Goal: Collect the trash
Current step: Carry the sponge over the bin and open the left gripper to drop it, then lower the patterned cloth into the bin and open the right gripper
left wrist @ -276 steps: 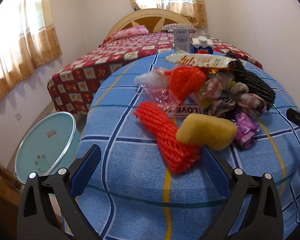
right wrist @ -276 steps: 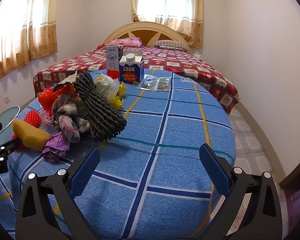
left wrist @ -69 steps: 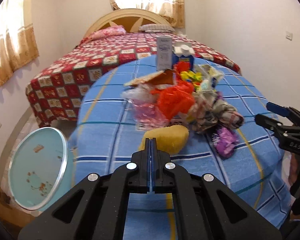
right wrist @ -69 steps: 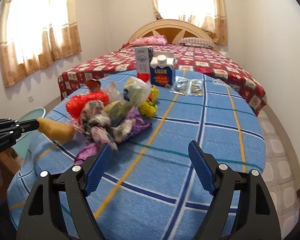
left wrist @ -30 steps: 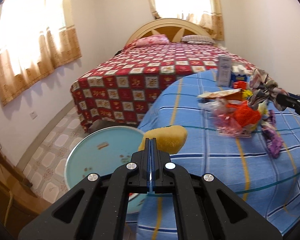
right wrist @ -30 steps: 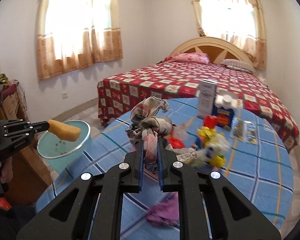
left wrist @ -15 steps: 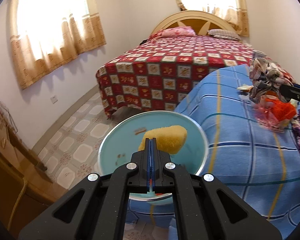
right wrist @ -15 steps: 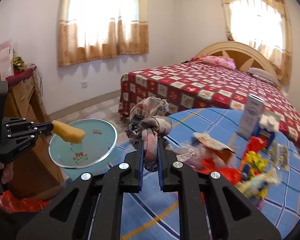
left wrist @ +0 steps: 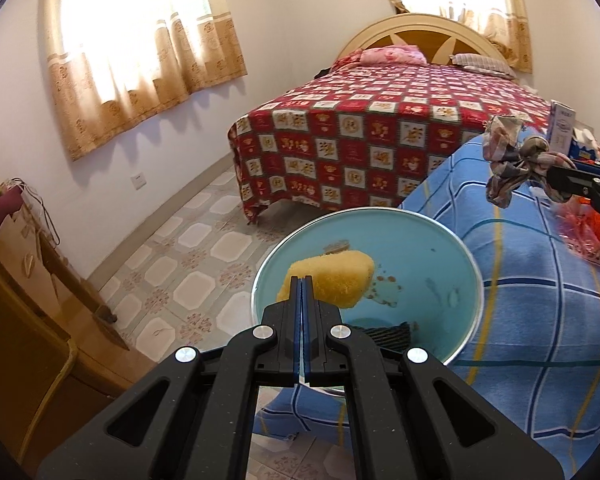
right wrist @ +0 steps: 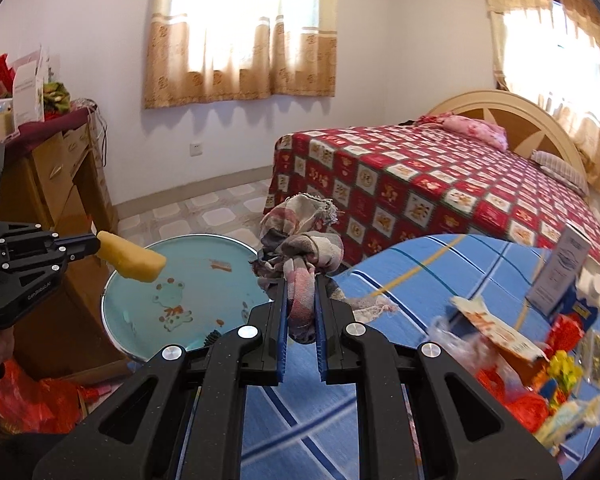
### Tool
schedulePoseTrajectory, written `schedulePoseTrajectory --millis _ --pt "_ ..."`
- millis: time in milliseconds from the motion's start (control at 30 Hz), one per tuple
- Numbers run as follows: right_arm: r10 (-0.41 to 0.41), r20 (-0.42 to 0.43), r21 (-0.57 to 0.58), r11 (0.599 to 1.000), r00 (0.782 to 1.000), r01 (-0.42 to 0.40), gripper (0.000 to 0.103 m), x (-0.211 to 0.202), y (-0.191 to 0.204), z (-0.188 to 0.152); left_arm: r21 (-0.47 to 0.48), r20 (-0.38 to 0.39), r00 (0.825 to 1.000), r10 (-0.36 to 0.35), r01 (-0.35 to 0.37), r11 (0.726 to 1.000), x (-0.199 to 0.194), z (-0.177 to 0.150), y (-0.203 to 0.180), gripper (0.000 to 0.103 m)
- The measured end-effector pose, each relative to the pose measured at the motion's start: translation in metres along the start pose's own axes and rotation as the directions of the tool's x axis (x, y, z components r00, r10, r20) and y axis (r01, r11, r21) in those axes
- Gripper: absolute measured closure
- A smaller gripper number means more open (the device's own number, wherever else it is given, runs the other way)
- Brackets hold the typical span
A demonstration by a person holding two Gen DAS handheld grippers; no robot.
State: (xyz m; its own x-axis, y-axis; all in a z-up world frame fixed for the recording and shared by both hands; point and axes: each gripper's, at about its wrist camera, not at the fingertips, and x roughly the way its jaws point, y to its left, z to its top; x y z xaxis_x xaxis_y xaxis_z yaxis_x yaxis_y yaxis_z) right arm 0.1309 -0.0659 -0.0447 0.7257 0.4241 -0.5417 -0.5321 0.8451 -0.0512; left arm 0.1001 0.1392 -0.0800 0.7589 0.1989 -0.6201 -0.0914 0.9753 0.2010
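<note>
My left gripper (left wrist: 302,286) is shut on a yellow sponge (left wrist: 332,277) and holds it above the light blue basin (left wrist: 440,248) beside the table. The same sponge (right wrist: 134,261) shows in the right wrist view, over the basin's (right wrist: 140,300) left rim, held by the left gripper (right wrist: 94,245). My right gripper (right wrist: 301,292) is shut on a checked cloth rag (right wrist: 300,240) above the table's left edge, close to the basin. In the left wrist view that rag (left wrist: 508,160) hangs at the far right. A dark ribbed piece (left wrist: 384,332) lies inside the basin.
The round table has a blue checked cloth (right wrist: 400,280) with wrappers, red net (right wrist: 524,404) and cartons (right wrist: 560,272) at the right. A bed with a red quilt (left wrist: 360,120) stands behind. A wooden cabinet (left wrist: 32,300) is at the left, a red bag (right wrist: 32,396) on the floor.
Both grippers swung left off the table toward the basin. The sponge now sits over the basin's middle, and the rag has come nearer to the basin's rim.
</note>
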Motion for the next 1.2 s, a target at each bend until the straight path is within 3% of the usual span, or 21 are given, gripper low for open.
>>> schedulePoseTrajectory --millis 367,1200 --pt "0.033 -0.028 -0.051 0.998 0.999 -0.034 0.091 0.031 0.023 0.010 -0.001 -0.018 0.998 0.053 -0.053 0.999 0.009 -0.002 0.013 0.103" --pt "0.065 -0.061 -0.097 0.993 0.996 -0.071 0.091 0.048 0.043 0.009 -0.011 -0.033 0.998 0.049 -0.049 0.999 0.013 -0.006 0.015 0.103"
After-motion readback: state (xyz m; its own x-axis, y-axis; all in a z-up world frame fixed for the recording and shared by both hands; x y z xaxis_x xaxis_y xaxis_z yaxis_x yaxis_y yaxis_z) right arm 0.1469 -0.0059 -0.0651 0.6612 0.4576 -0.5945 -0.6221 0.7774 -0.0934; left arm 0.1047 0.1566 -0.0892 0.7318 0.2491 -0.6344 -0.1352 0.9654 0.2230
